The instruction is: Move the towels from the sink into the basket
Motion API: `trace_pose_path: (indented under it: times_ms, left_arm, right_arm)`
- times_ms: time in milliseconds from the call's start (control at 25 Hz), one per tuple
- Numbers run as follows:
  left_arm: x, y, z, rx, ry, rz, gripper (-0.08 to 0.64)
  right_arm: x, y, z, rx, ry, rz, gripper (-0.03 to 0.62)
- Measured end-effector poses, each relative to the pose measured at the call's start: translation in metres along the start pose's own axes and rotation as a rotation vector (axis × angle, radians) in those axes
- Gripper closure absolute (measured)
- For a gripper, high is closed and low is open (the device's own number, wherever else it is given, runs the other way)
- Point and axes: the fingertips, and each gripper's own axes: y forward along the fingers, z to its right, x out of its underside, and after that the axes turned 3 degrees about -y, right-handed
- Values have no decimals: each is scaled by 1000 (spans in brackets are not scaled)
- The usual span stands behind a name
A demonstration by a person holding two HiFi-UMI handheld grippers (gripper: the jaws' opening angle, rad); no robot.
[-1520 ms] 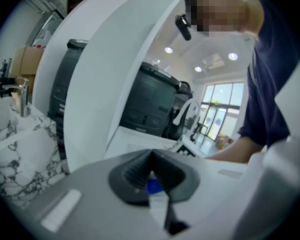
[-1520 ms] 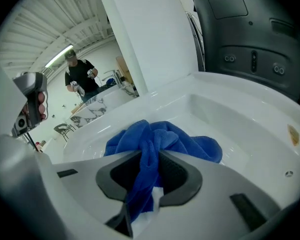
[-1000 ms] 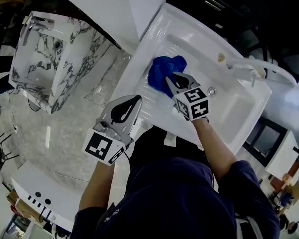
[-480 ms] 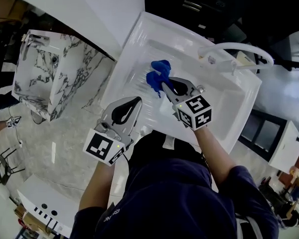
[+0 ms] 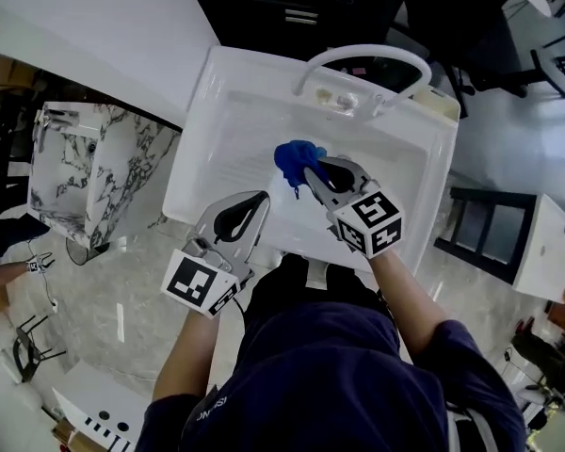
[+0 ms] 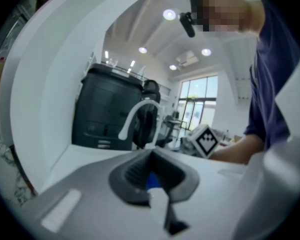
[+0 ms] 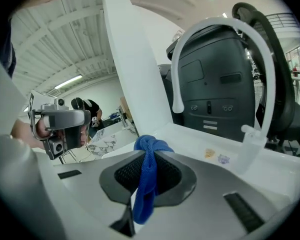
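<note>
One marbled basin [image 5: 94, 172] at far left. Two handheld grippers over one white sink [image 5: 207, 130]. Left gripper [image 5: 259, 199] clenched, jaws together, near sink's front rim. Right gripper [image 5: 310, 173] clamped on one blue towel [image 5: 292, 155], which hangs bunched from jaws over sink bowl. One arched white faucet [image 5: 363, 56] behind.

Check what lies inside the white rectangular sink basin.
The visible floor of the white sink basin is bare. The blue cloth towel hangs pinched in the right gripper above it, and they cover the patch of floor beneath them.
</note>
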Motion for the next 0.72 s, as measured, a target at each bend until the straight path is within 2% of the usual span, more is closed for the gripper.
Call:
trace_pose_path:
  times_ms: [320, 720]
  left_arm:
    - [-20, 50, 69, 63, 67, -4, 557]
    - [-28, 103, 173, 82, 117, 9, 557]
  right_arm:
    - [2, -95, 42, 72, 20, 72, 554]
    - [20, -218, 84, 100, 41, 146, 554]
